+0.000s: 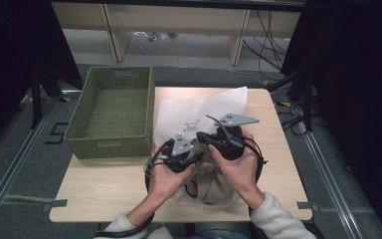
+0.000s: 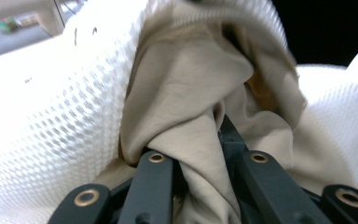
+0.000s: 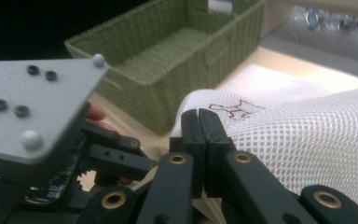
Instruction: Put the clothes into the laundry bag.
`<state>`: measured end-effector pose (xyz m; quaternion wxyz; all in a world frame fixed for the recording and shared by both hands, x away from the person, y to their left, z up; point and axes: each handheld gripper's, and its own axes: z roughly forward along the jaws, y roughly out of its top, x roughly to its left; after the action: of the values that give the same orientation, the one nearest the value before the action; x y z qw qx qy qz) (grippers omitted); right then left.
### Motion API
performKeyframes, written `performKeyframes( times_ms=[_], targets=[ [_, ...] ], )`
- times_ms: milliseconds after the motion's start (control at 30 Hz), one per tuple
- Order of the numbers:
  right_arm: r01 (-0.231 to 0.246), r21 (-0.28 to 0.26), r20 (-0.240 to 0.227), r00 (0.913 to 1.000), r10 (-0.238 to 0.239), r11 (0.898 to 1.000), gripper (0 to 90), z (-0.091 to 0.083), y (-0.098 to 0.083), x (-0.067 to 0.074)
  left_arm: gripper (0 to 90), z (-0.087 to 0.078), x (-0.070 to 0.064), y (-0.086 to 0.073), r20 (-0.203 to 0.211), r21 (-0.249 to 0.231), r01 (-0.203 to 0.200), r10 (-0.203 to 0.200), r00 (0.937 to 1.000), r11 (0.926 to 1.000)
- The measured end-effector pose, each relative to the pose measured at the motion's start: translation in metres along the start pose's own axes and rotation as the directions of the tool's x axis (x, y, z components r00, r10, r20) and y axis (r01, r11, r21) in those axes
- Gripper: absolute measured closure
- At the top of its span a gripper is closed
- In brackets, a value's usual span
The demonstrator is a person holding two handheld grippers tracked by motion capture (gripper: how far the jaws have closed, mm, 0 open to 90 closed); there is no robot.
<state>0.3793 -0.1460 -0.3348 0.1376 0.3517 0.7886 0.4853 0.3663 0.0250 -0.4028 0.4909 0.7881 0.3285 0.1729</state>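
Fabric is the main matter here: a soft beige cloth garment (image 2: 186, 93), smooth and full of folds, sits inside the mouth of a white mesh laundry bag (image 1: 204, 107) with a honeycomb weave. The bag lies on the pale wooden tabletop (image 1: 104, 184), just beside the green woven rectangular basket (image 1: 112, 112), on the side of the basket toward the middle of the tabletop.

The left gripper view is very close: the left gripper (image 2: 200, 154) has its fingers pinching a twisted fold of the beige cloth, and the mesh of the bag arches over and around the cloth like a hood. The high view gives the wider layout instead: both hands meet at the near end of the bag, in front of the basket's near corner, each gripper carrying a grey three-cornered plate.

The right gripper view looks toward the basket and shows its coarse weave and open, hollow inside. There the right gripper (image 3: 199, 116) has its fingers pressed together at the edge of the mesh; whether mesh is caught between them I cannot tell. A small brown printed figure (image 3: 235, 109) marks the bag.
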Motion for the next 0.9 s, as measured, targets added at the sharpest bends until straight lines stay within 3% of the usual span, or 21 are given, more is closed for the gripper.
performKeyframes(
  times_ms=[67,133,233,300,400,500,567,633,767,833,900],
  targets=[
    [0.02,-0.019,-0.007,0.9998,-0.02,1.0,90.0,-0.004,0.003,0.004,78.1,-0.007,-0.002,0.003,-0.001,-0.007,-0.005,0.005,1.0,1.0],
    [0.005,-0.022,-0.006,1.0,-0.005,1.0,90.0,-0.009,0.005,0.009,77.8,-0.015,-0.006,0.008,-0.001,-0.013,-0.012,0.012,0.9999,0.9998],
    [0.029,-0.038,-0.007,0.9995,-0.029,0.999,90.0,-0.011,0.007,0.012,75.6,-0.015,-0.004,0.01,0.009,0.022,-0.03,0.03,0.9995,0.9993],
    [0.039,-0.036,0.0,0.9992,-0.039,0.999,90.0,-0.008,0.006,0.009,73.2,-0.004,0.002,0.006,-0.005,0.044,-0.043,0.044,0.999,0.9981],
    [0.001,0.002,0.002,1.0,-0.001,1.0,90.0,0.002,0.001,0.002,64.7,0.024,0.012,-0.009,-0.02,0.097,-0.011,0.012,0.9997,0.9953],
    [-0.007,0.032,0.021,0.9998,0.006,0.999,90.0,0.013,-0.006,-0.011,57.5,0.045,0.017,-0.02,-0.037,0.106,0.018,-0.015,0.9992,0.9942],
    [-0.051,0.053,0.042,0.9979,0.049,0.997,90.0,0.014,-0.01,-0.016,50.7,0.049,0.017,-0.019,-0.049,0.1,0.004,0.001,0.9988,0.995],
    [-0.021,0.037,0.057,0.9982,0.019,0.999,90.0,0.016,-0.011,-0.021,43.4,0.05,0.014,-0.016,-0.049,0.1,-0.02,0.025,0.9985,0.9948],
    [-0.051,0.051,0.051,0.9975,0.049,0.997,90.0,0.013,-0.012,-0.021,27.6,0.046,0.01,-0.015,-0.022,0.106,-0.042,0.044,0.9988,0.9935],
    [-0.02,0.044,0.062,0.9979,0.017,0.999,90.0,0.013,-0.012,-0.022,23.2,0.04,0.008,-0.015,-0.007,0.101,-0.047,0.048,0.9988,0.9937],
    [-0.043,0.051,0.057,0.9976,0.04,0.998,90.0,0.012,-0.013,-0.022,19.1,0.03,0.007,-0.014,0.003,0.112,-0.065,0.065,0.9979,0.9916]
  ],
)
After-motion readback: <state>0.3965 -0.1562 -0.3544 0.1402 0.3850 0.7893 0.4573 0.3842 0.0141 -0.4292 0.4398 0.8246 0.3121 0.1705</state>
